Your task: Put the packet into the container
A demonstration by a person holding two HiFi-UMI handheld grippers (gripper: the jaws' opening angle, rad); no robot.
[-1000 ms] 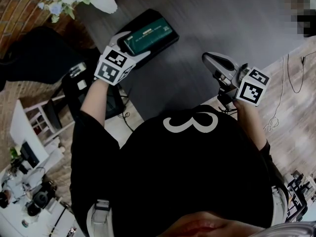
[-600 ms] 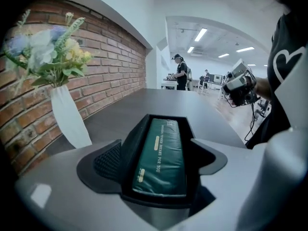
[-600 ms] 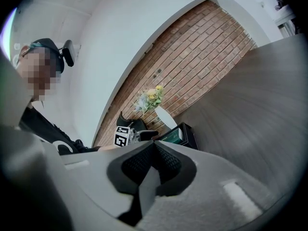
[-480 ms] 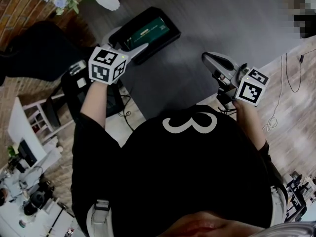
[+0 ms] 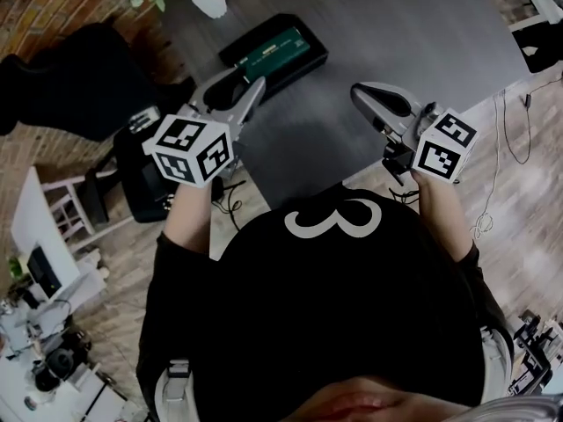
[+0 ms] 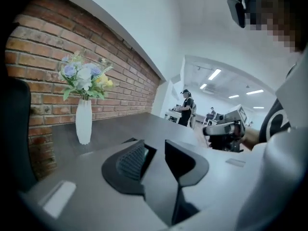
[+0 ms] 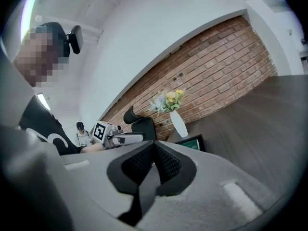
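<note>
A room with a red brick wall (image 6: 120, 76) and a pale wood floor (image 5: 519, 227) held a wide dark grey table (image 5: 422, 51). The table was bare but for a white vase of pastel flowers (image 6: 83, 121) at its far corner and a shallow black rectangular container (image 5: 315, 58) close by. The flat green packet (image 5: 280, 46) lay inside that container, level and square to its walls, so the task's 1 placement looked done and the step in hand read as letting go and getting clear. The left gripper (image 6: 155, 150) hung over the table's near edge, short of the container and apart from it. Its 2 jaws had just been closing and stood a narrow gap apart with nothing between them. The right gripper (image 7: 154, 150) hovered well off to the other side, its pads pressed together on nothing. Any next move probably called only for holding both grippers away from the container. A black chair (image 5: 88, 77) stood beside the table.
</note>
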